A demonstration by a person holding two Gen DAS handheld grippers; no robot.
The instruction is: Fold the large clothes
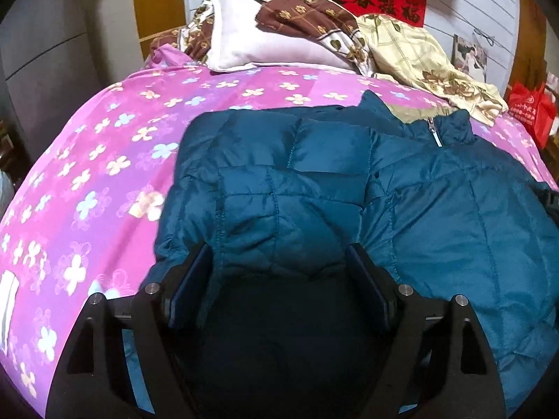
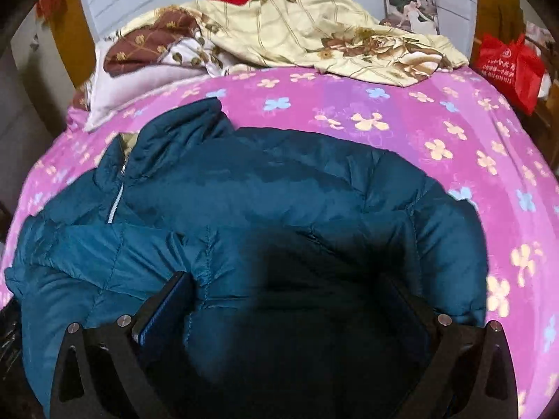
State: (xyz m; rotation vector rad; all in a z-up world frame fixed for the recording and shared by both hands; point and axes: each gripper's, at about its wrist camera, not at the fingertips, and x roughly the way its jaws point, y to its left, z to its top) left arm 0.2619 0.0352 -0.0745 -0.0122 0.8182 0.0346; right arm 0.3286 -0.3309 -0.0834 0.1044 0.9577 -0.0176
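A teal quilted puffer jacket (image 1: 436, 209) lies front up on the pink flowered bedsheet (image 1: 104, 146), with its collar and zipper pull (image 1: 435, 132) towards the headboard. One sleeve (image 1: 279, 202) is folded inward across the chest. My left gripper (image 1: 279, 248) stands wide over the end of that sleeve, which lies between the fingers (image 1: 194, 279) without being pinched. In the right wrist view my right gripper (image 2: 288, 277) stands very wide over the other side of the jacket (image 2: 279, 181), below the shoulder. The padded fabric under it is in deep shadow.
At the head of the bed lie a white pillow (image 1: 251, 45), a brown flowered quilt (image 1: 307, 17) and a cream flowered cover (image 2: 314, 31). A red bag (image 2: 510, 70) hangs at the bed's right side. Bare sheet (image 2: 454, 132) flanks the jacket on both sides.
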